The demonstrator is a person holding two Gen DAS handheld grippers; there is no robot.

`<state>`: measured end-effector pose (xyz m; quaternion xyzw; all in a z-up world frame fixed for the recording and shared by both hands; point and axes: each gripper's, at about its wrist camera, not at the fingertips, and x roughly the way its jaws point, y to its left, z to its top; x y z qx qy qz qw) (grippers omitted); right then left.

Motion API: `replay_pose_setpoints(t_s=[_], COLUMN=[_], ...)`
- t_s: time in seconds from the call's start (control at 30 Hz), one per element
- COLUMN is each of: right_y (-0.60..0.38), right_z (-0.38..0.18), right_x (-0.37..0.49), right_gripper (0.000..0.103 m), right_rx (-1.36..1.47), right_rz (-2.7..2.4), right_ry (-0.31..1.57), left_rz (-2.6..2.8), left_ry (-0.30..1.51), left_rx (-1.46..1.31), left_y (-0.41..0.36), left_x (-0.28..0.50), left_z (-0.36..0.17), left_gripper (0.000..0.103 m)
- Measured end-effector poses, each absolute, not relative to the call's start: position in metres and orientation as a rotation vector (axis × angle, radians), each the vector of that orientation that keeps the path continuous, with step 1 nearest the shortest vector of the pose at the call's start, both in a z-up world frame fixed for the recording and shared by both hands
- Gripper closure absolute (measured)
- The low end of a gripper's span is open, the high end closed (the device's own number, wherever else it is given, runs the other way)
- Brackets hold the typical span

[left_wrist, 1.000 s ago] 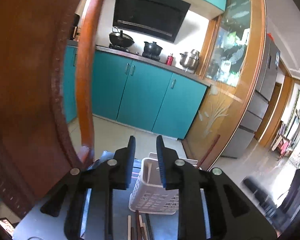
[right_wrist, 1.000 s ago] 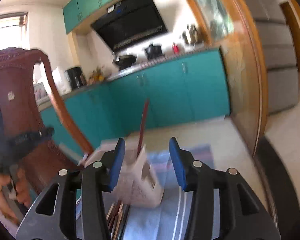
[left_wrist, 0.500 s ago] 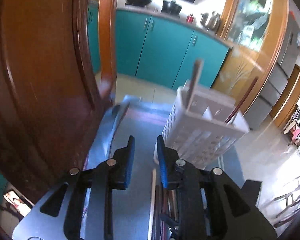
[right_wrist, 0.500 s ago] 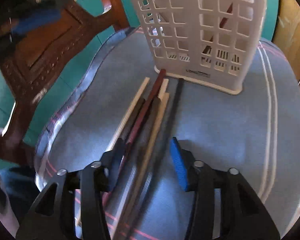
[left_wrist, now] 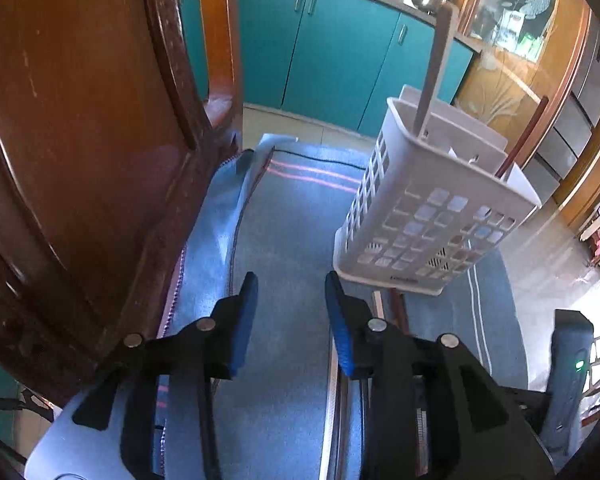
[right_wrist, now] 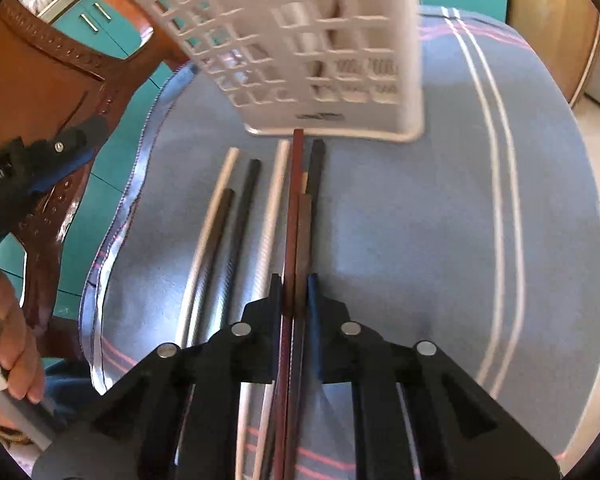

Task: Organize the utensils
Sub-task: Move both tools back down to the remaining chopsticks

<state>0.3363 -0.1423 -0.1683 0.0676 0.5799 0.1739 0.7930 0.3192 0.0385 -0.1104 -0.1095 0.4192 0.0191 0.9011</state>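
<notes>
Both tools have dropped from facing the kitchen toward the blue cloth-covered surface [left_wrist: 292,208], where the white slotted holder [left_wrist: 428,216] stands upright with two chopsticks already leaning inside. The right tool [right_wrist: 294,280] has just been closing and is clenched on a reddish-brown chopstick [right_wrist: 294,208] and a brown one beside it, within the loose row of chopsticks [right_wrist: 236,216] lying just before the holder. The left tool [left_wrist: 290,292] has just been opening; its blue pads stand apart over bare cloth with nothing between them.

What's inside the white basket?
In the white basket, two chopsticks poke out: a brown chopstick and a reddish chopstick. The basket's walls cover their lower ends.
</notes>
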Motion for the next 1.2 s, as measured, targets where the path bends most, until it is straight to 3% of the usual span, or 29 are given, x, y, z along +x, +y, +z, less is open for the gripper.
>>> replay_pose_setpoints(t_s=[0.5,0.87,0.97,1.2], right_y=[-0.219,-0.188,-0.187,-0.186], right_z=[-0.160,-0.163,-0.164,-0.162], right_x=[0.339,0.330,0.332,0.329], right_gripper=[0.086,0.082,0.082,0.082], right_rx=[0.220,0.037,0.019,-0.014], right_rz=[0.275,0.272,0.265,0.256], right_ry=[1.168,1.150,1.135,1.118], left_rz=[0.010,-0.031,-0.024,-0.030], left_ry=[0.973,1.095,1.132,1.124], left_rx=[-0.123,-0.071,-0.066,-0.053], left_y=[0.006,-0.008,-0.004,-0.002], left_x=[0.323,0.326,0.328,0.329], left_z=[-0.137,-0.171,-0.181,-0.187], left_gripper=[0.056,0.056,0.069,0.064])
